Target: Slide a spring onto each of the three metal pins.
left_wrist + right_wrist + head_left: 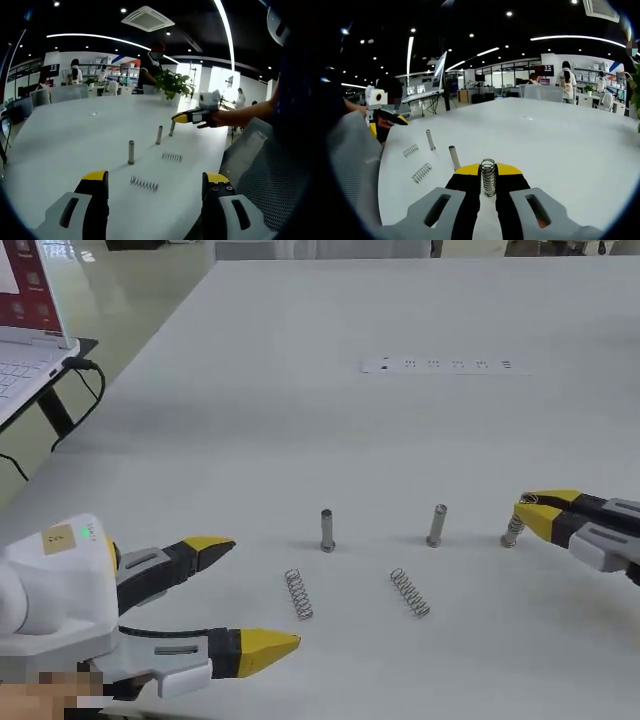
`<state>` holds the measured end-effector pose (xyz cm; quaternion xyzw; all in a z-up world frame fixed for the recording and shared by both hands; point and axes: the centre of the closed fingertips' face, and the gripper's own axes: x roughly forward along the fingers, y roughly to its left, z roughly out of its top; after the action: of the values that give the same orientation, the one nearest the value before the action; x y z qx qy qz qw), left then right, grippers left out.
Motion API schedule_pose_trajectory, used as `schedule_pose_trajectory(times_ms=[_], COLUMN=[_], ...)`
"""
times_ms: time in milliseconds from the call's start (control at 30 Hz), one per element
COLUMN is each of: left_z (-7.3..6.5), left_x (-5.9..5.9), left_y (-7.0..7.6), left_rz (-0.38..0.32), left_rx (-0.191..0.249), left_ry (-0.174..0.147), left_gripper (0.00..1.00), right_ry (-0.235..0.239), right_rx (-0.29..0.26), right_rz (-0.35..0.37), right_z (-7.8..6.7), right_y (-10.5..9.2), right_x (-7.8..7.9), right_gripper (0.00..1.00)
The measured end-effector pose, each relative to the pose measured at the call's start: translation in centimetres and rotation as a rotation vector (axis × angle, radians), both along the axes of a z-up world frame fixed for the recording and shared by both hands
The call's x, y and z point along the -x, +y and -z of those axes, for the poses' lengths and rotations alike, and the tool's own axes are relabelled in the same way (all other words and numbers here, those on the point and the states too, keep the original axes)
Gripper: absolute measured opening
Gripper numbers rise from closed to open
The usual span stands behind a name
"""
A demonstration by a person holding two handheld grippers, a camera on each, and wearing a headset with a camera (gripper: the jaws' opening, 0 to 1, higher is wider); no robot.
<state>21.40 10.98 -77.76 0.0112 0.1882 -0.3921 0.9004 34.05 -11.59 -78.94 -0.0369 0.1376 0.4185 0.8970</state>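
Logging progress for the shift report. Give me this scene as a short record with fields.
bare pins: two, upright
loose springs: two, lying flat on the table, on the near side of the pins
right gripper: jaws shut on a third spring, held upright at the right end of the row
left gripper: jaws open, holding nothing
pin inside held spring: cannot tell

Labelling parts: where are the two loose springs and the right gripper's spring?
left loose spring (298, 594), head view, middle coils
right loose spring (410, 592), head view, middle coils
held spring (488, 177), right gripper view, middle coils
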Motion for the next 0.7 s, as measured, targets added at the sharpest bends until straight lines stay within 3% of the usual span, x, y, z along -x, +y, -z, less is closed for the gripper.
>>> schedule_pose_trajectory(times_ms=[700], left_z=[0.1], left_x=[-0.2], left_y=[0.0], left_rz=[-0.003], left_rx=[0.002], left_ry=[0.001], left_gripper=[0.72], right_ry=[0.037], right_rx=[0.061], right_rz=[-0.017], right_z=[1.8], right_y=[0.1], right_x=[0.1], right_gripper=[0.08])
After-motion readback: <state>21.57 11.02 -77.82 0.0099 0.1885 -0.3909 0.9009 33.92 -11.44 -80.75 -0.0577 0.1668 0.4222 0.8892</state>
